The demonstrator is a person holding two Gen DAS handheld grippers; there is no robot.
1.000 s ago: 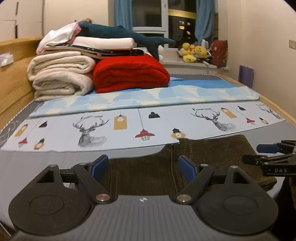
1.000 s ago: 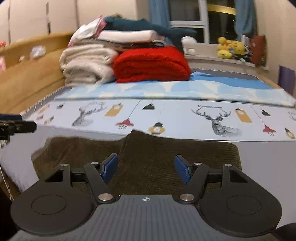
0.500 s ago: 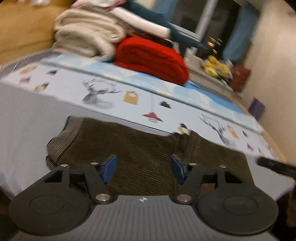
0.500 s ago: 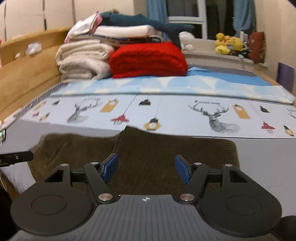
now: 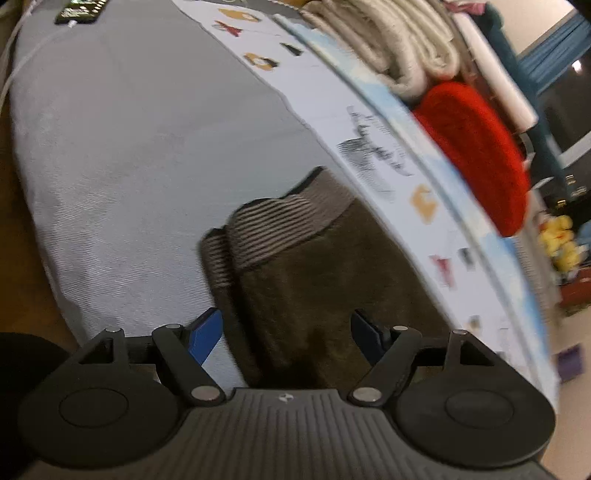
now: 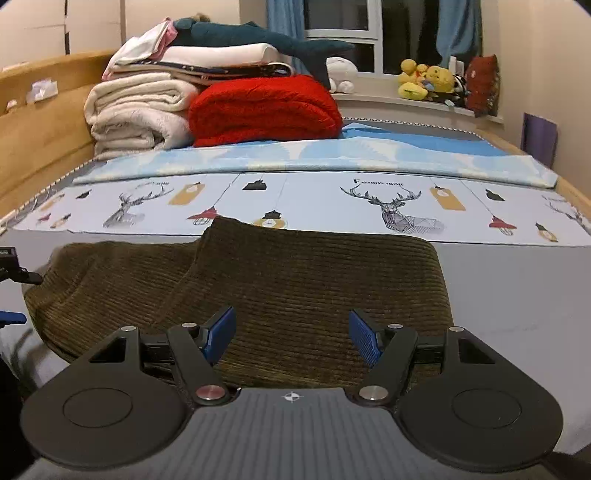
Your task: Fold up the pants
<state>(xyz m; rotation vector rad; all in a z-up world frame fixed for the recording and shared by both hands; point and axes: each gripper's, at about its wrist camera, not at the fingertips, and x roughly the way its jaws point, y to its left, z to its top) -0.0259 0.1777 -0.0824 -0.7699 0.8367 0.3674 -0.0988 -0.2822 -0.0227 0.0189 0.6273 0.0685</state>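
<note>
Brown corduroy pants point(image 6: 280, 280) lie folded on the grey bed sheet point(image 6: 509, 288), close to the near edge. In the left wrist view the pants point(image 5: 332, 280) show a ribbed waistband end point(image 5: 273, 229) at their left. My left gripper point(image 5: 288, 336) is open and empty, low over the pants' left end, its view tilted. My right gripper point(image 6: 291, 334) is open and empty, just above the right part of the pants. The left gripper's fingertips point(image 6: 11, 266) show at the left edge of the right wrist view.
A deer-print cloth point(image 6: 332, 206) and a blue sheet point(image 6: 332, 155) lie behind the pants. Folded cream blankets point(image 6: 136, 114), a red blanket point(image 6: 266, 107) and a plush shark point(image 6: 258, 37) are stacked at the back. A wooden headboard point(image 6: 40, 122) runs along the left. A phone point(image 5: 79, 11) lies at far left.
My left gripper has swung left and tilted, now over the pants' waistband end. My right gripper has moved slightly closer to the pants. Both stay open.
</note>
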